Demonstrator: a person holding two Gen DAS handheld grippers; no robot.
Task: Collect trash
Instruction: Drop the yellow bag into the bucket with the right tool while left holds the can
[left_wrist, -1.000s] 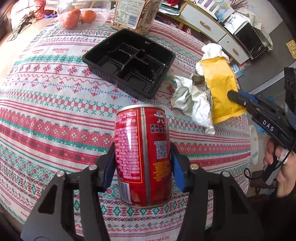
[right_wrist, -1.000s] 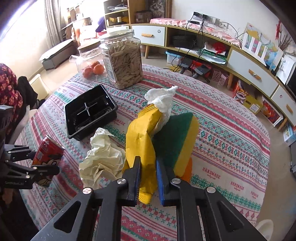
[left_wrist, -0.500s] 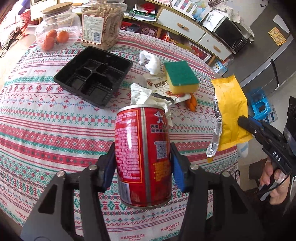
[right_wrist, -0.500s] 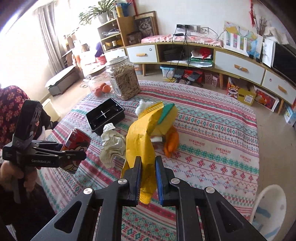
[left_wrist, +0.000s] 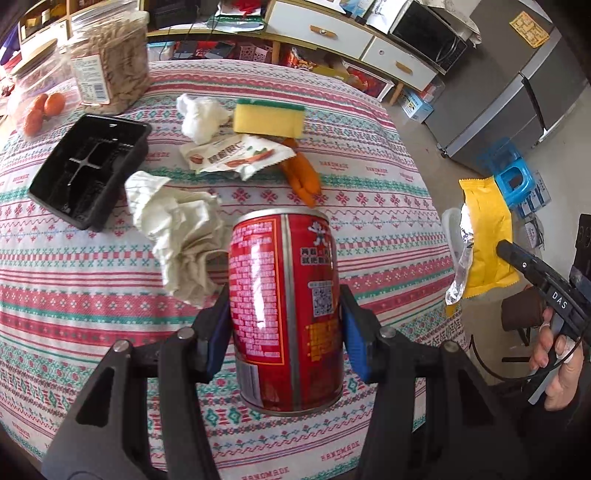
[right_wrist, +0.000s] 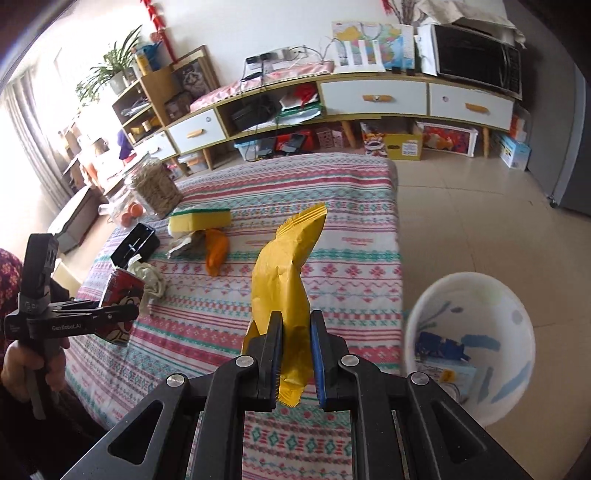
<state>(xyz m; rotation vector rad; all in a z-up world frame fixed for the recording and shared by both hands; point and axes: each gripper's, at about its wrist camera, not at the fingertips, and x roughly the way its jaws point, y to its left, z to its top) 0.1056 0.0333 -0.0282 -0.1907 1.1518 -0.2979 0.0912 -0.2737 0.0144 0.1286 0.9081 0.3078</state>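
Two claws (left_wrist: 284, 325) (right_wrist: 295, 354) clamped: red can (left_wrist: 284, 302), yellow wrapper (right_wrist: 284, 280); crumpled paper (left_wrist: 181, 236), white bin (right_wrist: 469, 332) nearby.

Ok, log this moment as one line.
left gripper: shut on can | right gripper: shut on yellow wrapper | bin: beside table, not reached

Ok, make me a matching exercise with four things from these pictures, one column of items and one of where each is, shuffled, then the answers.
Items:
1. red can
2. yellow wrapper
3. sponge
4. black tray

Places:
A. lying on the tablecloth near the jars
B. held in the right hand-held gripper
C. resting on a printed packet
D. held in the left hand-held gripper

Pairs: 1-D, 2-B, 3-C, 4-A
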